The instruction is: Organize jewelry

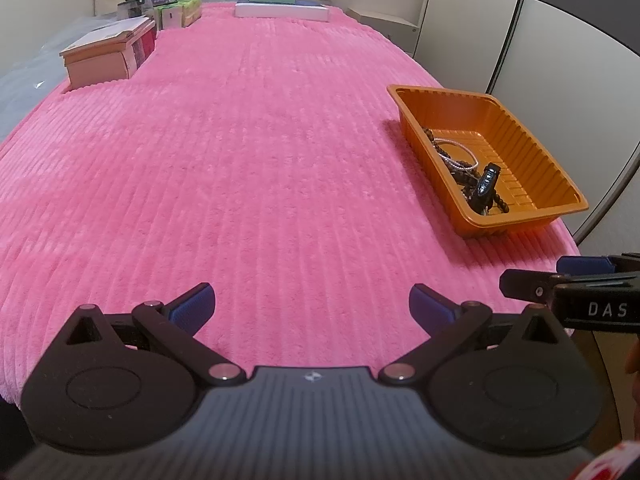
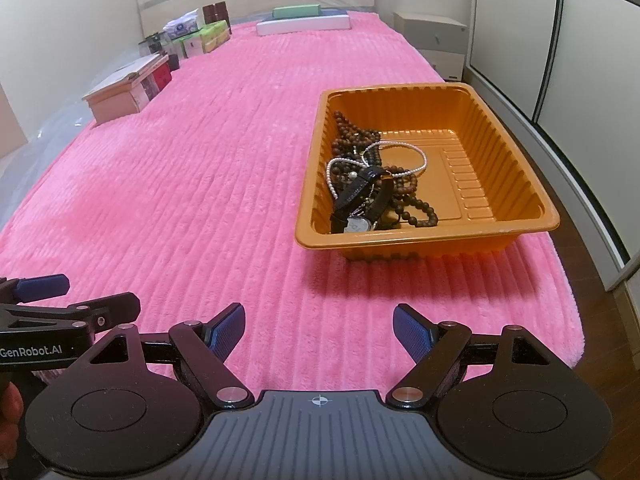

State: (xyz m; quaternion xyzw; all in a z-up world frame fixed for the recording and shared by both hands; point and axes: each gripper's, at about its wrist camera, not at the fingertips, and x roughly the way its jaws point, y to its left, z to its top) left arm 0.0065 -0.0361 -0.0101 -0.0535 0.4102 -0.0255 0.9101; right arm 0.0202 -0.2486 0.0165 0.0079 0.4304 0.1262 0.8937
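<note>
Right wrist: orange tray (image 2: 516, 184) holds beads (image 2: 352, 136), watch (image 2: 358, 222).

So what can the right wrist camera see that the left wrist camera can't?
Only the right wrist view shows the watch face and the whole heap of brown beads inside the orange tray, plus the dark wooden floor. Only the left wrist view shows the tray's left outer wall side-on, which hides part of the jewelry. Both show the pink blanket, the pearl strand, the black strap, the boxes at the far left, and open blue-padded fingers.
</note>
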